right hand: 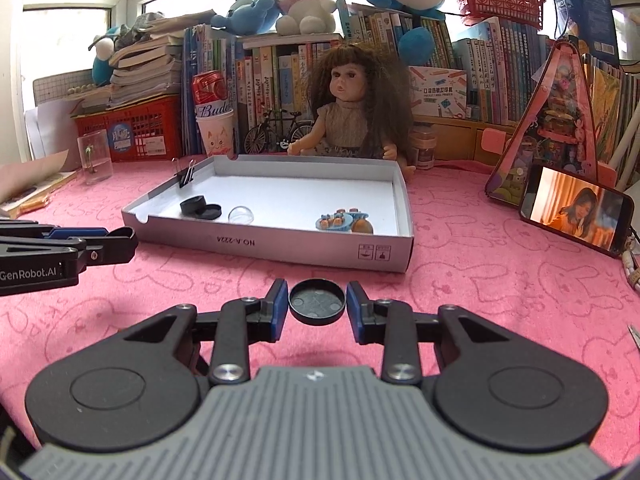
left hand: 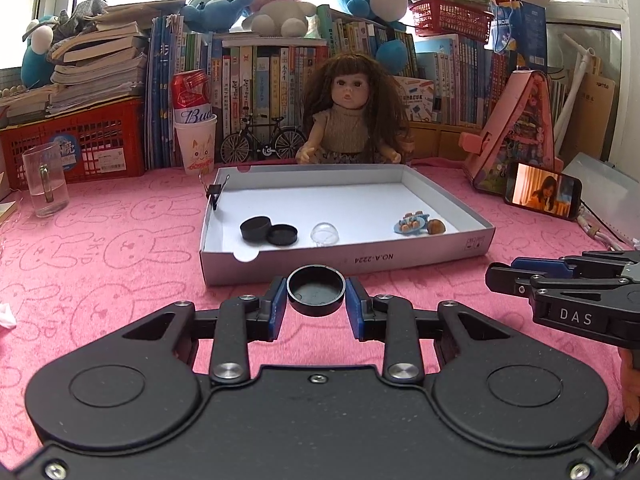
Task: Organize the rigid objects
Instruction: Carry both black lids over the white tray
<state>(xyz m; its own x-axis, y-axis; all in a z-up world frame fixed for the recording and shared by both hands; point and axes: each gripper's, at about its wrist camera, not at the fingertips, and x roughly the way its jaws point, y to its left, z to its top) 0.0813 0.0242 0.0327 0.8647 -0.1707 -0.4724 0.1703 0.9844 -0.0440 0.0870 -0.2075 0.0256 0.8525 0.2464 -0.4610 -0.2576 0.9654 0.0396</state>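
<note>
Matt blk plastic cup [left hand: 316, 290], cardboard tray [left hand: 432, 250]

Open round black plastic cup [left hand: 316, 290] and shallow round black plastic lid [right hand: 317, 301], both clamped above pink cloth, short of box.

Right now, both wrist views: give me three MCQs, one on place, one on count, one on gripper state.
1. Where is the binder clip?
A. on the white box's left wall
B. on the pink cloth
C. in the glass

2. How many black round pieces lie inside the box?
A. none
B. two
C. five

3. What does the left gripper hold?
A. nothing
B. the clear dome
C. a black round cup

Key: 1 A, the clip grips the wall's rim. 2 B, a black cup and a black lid sit side by side. 3 C, the jaws press it on both sides.
</note>
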